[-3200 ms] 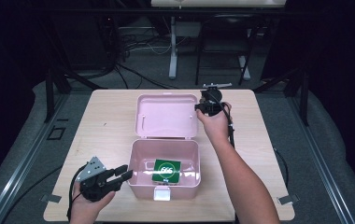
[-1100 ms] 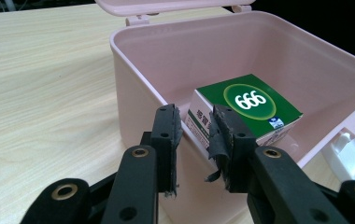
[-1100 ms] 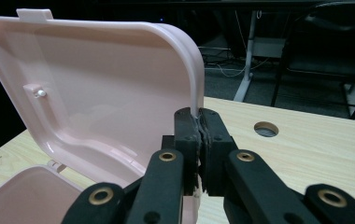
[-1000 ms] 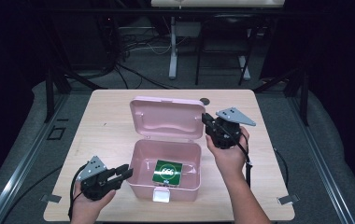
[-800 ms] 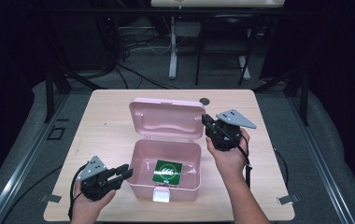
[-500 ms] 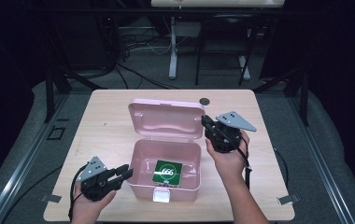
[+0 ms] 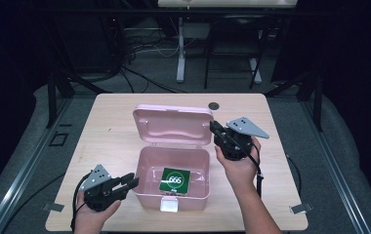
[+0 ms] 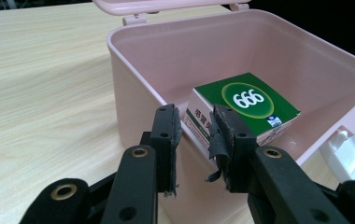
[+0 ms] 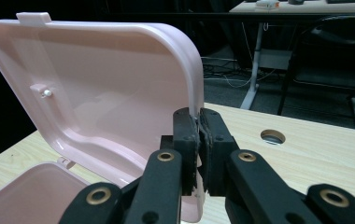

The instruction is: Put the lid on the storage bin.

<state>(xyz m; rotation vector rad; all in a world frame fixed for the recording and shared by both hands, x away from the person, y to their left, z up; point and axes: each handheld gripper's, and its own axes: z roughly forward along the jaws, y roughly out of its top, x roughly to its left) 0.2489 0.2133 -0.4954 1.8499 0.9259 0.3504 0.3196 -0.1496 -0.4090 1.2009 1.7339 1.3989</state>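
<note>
A pink box (image 7: 174,180) stands open near the front middle of the counter (image 7: 115,131). Its lid (image 7: 174,124) is raised behind it, tilted back. The right tool (image 7: 217,132) is clamped shut on the right edge of that lid; in the right gripper view the rim (image 9: 192,93) runs down between the two pads (image 9: 185,135). The left tool (image 7: 130,183) sits at the box's front left corner, jaws partly open; in the left gripper view they seem to straddle the near wall (image 8: 133,107), though whether the pads touch it is hard to tell. A green carton (image 7: 175,180) marked 666 lies flat on the box floor, towards the front. A round hole (image 7: 214,105) sits in the counter behind the lid.
</note>
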